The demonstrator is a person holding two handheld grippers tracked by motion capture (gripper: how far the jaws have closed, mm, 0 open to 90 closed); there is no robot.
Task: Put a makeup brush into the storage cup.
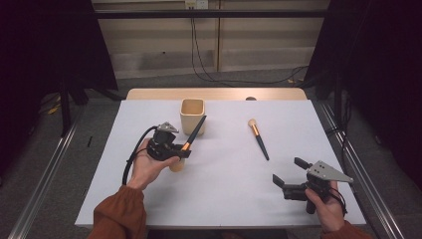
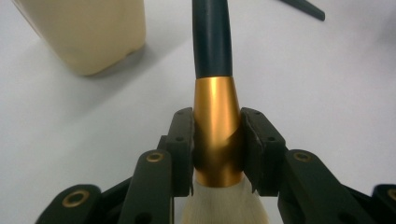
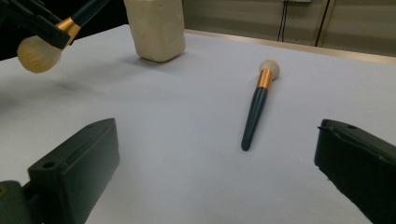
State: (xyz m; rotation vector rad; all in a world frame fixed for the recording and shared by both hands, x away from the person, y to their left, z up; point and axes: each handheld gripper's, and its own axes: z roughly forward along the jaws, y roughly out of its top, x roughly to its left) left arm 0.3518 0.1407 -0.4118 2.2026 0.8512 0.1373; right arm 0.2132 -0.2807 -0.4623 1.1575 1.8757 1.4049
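Left gripper (image 1: 185, 151): its jaws were clamped on the gold ferrule of a makeup brush (image 2: 215, 121), one jaw on each side, as the left gripper view showed.
Held brush: lifted off the table (image 1: 224, 194); its pale bristle head (image 3: 37, 53) lay on the gripper's near side, and its dark handle (image 1: 198, 127) slanted away from the jaws towards the cream cup (image 1: 192, 115).
Cup: it stood upright on the table just beyond the left gripper; the handle tip came close to its right side, though I could not tell whether they touched.
Right gripper (image 1: 288, 172): jaws spread wide apart, gripping nothing, low over the table's near right part.
Second makeup brush (image 1: 259, 138): it lay flat on the table ahead of the right gripper's open jaws, handle tip nearer them, bristle head (image 3: 269, 66) farther off.
Between the grippers: bare white tabletop, with nothing standing between the open jaws and the lying brush.
Beyond the table: black cables (image 1: 209, 74) trailed across the grey floor.
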